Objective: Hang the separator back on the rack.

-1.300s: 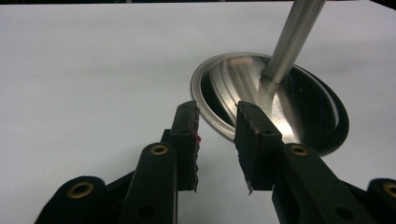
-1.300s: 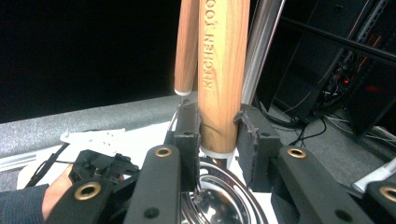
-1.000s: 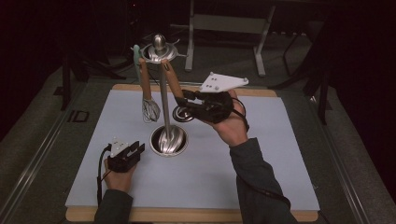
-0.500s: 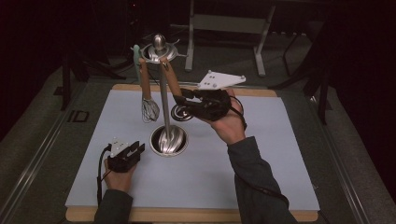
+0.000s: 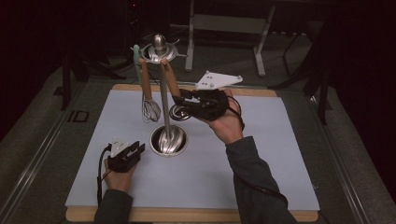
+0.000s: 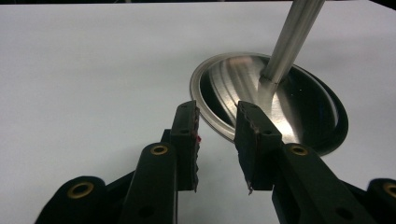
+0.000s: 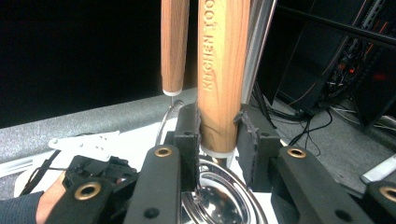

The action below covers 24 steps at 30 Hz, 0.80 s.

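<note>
A steel utensil stand rises from a round base on the mat. A wire whisk with a wooden handle hangs from its top ring. My right gripper is shut on the wooden handle of a ladle beside the pole, low on the handle; the steel bowl hangs just under the jaws. The whisk's handle shows behind it. My left gripper rests on the mat left of the base, open, nothing between its fingers, facing the base rim.
A pale green handle hangs at the stand's left side. The pale mat lies on a wooden board with dark floor around it. A metal frame stands behind the table.
</note>
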Each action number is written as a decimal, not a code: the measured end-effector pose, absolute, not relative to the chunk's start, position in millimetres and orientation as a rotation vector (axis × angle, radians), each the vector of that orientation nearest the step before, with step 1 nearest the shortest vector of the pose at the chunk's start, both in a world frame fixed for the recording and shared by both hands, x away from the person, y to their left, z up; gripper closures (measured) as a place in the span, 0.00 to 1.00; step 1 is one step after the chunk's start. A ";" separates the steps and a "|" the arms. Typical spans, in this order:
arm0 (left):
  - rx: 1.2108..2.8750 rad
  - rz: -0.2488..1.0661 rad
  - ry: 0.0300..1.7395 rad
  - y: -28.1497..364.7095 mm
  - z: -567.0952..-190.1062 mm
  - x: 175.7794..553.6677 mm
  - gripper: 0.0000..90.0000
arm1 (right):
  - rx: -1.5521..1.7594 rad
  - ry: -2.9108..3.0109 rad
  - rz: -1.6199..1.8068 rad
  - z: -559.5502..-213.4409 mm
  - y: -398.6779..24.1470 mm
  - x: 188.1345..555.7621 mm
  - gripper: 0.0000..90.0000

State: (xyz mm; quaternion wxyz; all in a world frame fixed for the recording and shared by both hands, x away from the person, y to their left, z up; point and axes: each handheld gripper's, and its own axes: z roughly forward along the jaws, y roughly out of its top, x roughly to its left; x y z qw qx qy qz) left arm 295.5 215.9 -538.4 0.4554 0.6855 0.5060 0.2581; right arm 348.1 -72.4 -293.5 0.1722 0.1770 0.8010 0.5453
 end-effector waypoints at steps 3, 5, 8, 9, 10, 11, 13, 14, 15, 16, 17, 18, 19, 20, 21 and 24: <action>1.690 0.636 1.248 215.9 -538.4 295.5 0.77 | 0.500 2.275 1.547 -294.5 -71.8 349.0 0.79; 1.690 0.636 1.248 215.9 -538.4 295.5 0.77 | 0.501 2.279 1.544 -295.4 -71.4 349.5 0.79; 1.691 0.636 1.248 215.9 -538.4 295.5 0.77 | 0.502 2.280 1.543 -296.7 -70.9 350.3 0.79; 1.691 0.636 1.248 215.9 -538.4 295.5 0.77 | 0.505 2.282 1.541 -297.5 -70.2 350.6 0.79; 1.690 0.636 1.248 215.9 -538.4 295.5 0.77 | 0.507 2.285 1.539 -298.0 -69.9 350.8 0.79; 1.690 0.636 1.248 215.9 -538.4 295.5 0.77 | 0.507 2.289 1.537 -299.0 -69.2 351.7 0.79; 1.691 0.636 1.248 215.9 -538.4 295.6 0.77 | 0.509 2.298 1.542 -300.9 -67.9 354.0 0.79; 1.691 0.636 1.248 215.9 -538.4 295.6 0.77 | 0.510 2.298 1.545 -301.2 -67.4 354.5 0.79; 1.691 0.636 1.248 216.0 -538.4 295.6 0.77 | 0.509 2.301 1.545 -301.4 -66.5 355.2 0.79; 1.691 0.636 1.248 216.0 -538.4 295.6 0.77 | 0.512 2.302 1.544 -301.4 -65.7 355.3 0.79; 1.691 0.636 1.248 216.0 -538.4 295.6 0.77 | 0.511 2.305 1.542 -301.4 -64.6 355.6 0.79; 1.691 0.635 1.249 216.0 -538.3 295.5 0.77 | 0.512 2.305 1.543 -301.5 -63.8 355.9 0.79; 1.690 0.635 1.248 216.0 -538.4 295.6 0.77 | 0.514 2.306 1.541 -301.6 -63.0 356.0 0.79; 1.690 0.635 1.248 216.0 -538.4 295.6 0.77 | 0.514 2.306 1.541 -301.6 -62.6 356.1 0.79; 1.690 0.635 1.249 216.0 -538.4 295.6 0.77 | 0.517 2.307 1.540 -301.7 -62.1 356.1 0.79; 1.690 0.634 1.249 216.1 -538.3 295.5 0.77 | 0.513 2.306 1.529 -301.4 -60.5 355.4 0.78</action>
